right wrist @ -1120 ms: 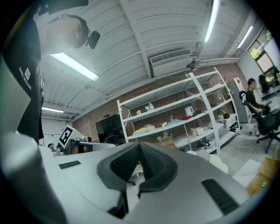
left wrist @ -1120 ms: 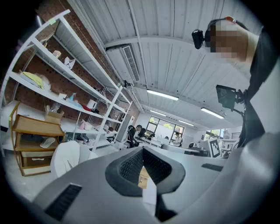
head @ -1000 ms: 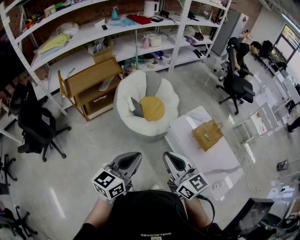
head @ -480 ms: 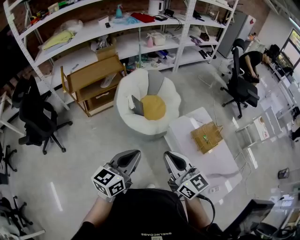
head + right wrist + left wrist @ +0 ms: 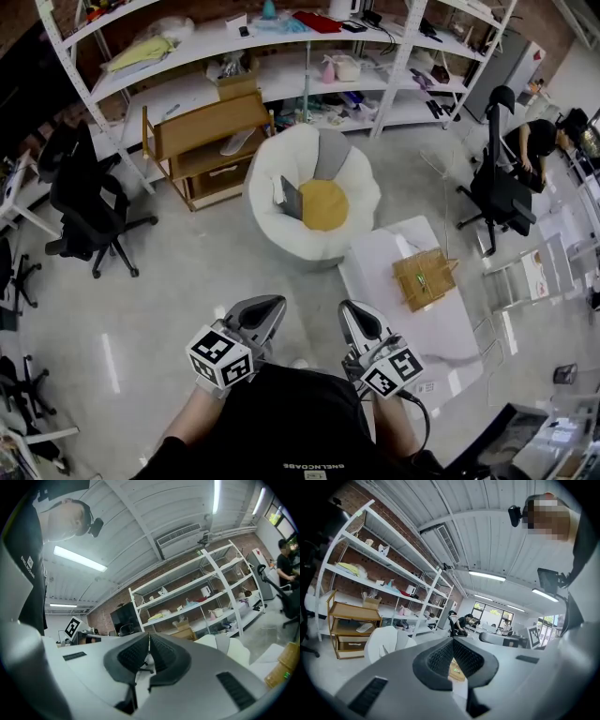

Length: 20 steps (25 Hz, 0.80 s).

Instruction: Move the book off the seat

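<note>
Left gripper [image 5: 265, 310] and right gripper [image 5: 360, 316], both closed and empty, well short of the white seat [image 5: 270, 203].
Bare floor [image 5: 202, 272] between; table [image 5: 373, 270] at right. A thin grey book [image 5: 292, 198] leans beside the yellow cushion [image 5: 325, 204].

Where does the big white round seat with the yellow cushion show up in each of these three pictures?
Head view: the white seat sits in the upper middle of the picture.
Left gripper view: the seat is low at the left.
Right gripper view: the seat is low at the right.
Shared landmark: the cardboard box behind the seat shows in all three views.
</note>
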Each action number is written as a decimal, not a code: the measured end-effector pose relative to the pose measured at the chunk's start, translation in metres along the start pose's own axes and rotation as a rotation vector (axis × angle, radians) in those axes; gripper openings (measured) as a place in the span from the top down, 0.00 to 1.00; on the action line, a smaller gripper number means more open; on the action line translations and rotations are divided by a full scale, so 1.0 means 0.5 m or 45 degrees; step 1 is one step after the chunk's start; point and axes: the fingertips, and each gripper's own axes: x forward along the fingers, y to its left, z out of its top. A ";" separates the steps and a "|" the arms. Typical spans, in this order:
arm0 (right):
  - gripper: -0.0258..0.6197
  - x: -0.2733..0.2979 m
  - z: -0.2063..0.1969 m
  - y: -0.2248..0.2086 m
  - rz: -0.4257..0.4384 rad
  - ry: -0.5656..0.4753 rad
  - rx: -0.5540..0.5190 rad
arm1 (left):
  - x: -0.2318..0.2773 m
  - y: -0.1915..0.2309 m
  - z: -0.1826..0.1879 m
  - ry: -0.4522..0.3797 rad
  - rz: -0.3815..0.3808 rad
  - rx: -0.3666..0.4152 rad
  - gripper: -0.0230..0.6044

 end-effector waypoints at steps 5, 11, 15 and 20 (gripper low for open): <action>0.94 0.044 -0.006 -0.024 -0.009 0.024 0.035 | 0.013 0.041 0.007 0.002 0.019 0.056 0.96; 0.94 0.133 -0.004 -0.047 -0.024 0.051 0.041 | 0.032 0.134 0.047 -0.014 0.013 0.028 0.96; 0.94 0.203 0.001 -0.071 -0.045 0.067 0.049 | 0.056 0.201 0.076 -0.005 -0.003 0.027 0.96; 0.94 0.298 0.008 -0.097 -0.083 0.076 0.054 | 0.085 0.295 0.123 0.002 -0.034 0.014 0.96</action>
